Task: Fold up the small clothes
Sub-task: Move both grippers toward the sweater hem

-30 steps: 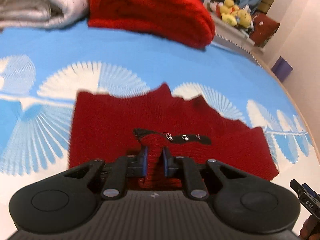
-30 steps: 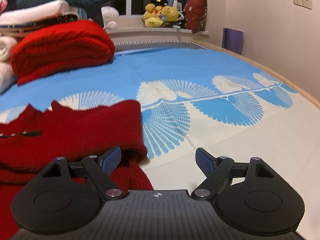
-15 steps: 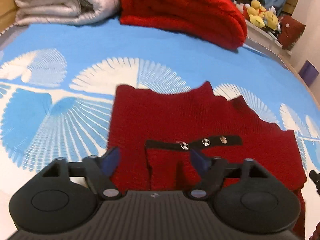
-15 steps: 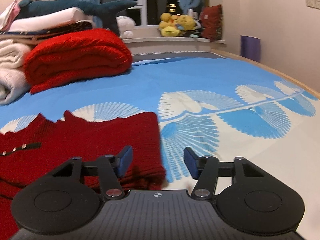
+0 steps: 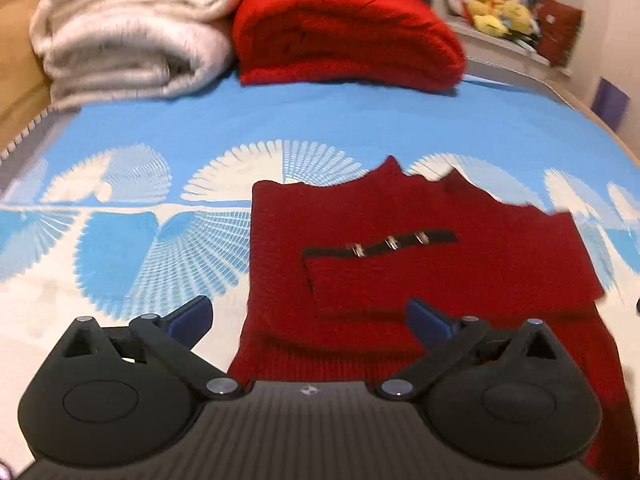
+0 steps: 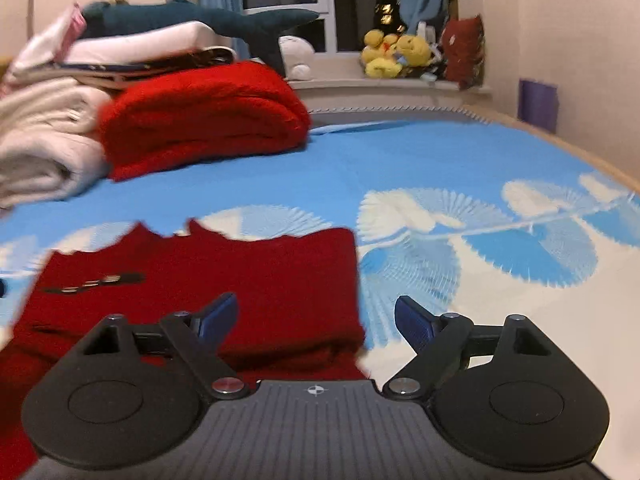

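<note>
While nothing here acts as a container, the blue bedsheet with white fan prints (image 5: 320,128) carries everything. At its far end a folded bright red knit blanket (image 5: 344,32) touches a rolled white fleece blanket (image 5: 128,36). Nearer, the dark red knit sweater with a black snap-button strip (image 5: 400,280) lies flat, partly folded. Left gripper (image 5: 308,316) has just opened wide, nothing pinched; right gripper (image 6: 316,318) likewise just opened, over the sweater's edge.

Bare bedspread (image 6: 440,168) right of red garment (image 5: 420,280), folded stacks (image 5: 344,36) blocking behind
</note>
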`<action>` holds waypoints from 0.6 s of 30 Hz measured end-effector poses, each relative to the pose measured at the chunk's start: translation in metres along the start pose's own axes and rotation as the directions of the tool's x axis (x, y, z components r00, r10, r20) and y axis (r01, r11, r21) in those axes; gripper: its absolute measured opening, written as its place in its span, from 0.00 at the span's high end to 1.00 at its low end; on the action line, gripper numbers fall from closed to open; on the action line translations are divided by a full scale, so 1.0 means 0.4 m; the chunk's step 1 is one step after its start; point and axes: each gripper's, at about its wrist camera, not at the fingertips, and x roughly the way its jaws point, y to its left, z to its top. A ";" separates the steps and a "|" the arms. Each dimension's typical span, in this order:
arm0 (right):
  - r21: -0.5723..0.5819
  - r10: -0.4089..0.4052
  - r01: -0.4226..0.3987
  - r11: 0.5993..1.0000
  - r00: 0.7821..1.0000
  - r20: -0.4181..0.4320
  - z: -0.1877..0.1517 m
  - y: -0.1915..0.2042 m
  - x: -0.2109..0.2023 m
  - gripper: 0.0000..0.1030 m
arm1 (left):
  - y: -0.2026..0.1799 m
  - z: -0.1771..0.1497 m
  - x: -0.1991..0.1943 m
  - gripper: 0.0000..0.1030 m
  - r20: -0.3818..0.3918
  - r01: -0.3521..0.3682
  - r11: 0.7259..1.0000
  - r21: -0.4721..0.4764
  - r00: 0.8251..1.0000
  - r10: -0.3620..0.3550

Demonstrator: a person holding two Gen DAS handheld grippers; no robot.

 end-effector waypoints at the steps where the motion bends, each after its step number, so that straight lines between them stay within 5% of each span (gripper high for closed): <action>1: 0.022 0.029 -0.030 0.999 1.000 0.004 -0.007 -0.002 -0.040 0.14 | -0.009 -0.021 -0.031 0.00 -0.004 -0.003 1.000 0.030 1.000 0.003; 6: 0.062 0.127 -0.127 0.990 0.992 0.001 -0.115 -0.024 -0.230 0.08 | -0.012 -0.240 -0.191 0.00 -0.023 -0.059 0.993 0.099 0.998 0.062; 12: 0.015 0.115 -0.114 0.993 0.981 -0.154 -0.256 -0.074 -0.310 0.07 | 0.061 -0.532 -0.297 0.00 -0.131 -0.141 0.989 0.047 0.980 0.146; 18: -0.120 0.052 -0.070 0.990 0.988 -0.148 -0.315 -0.095 -0.338 0.07 | 0.096 -0.611 -0.336 0.00 -0.094 -0.197 0.980 0.009 0.976 0.197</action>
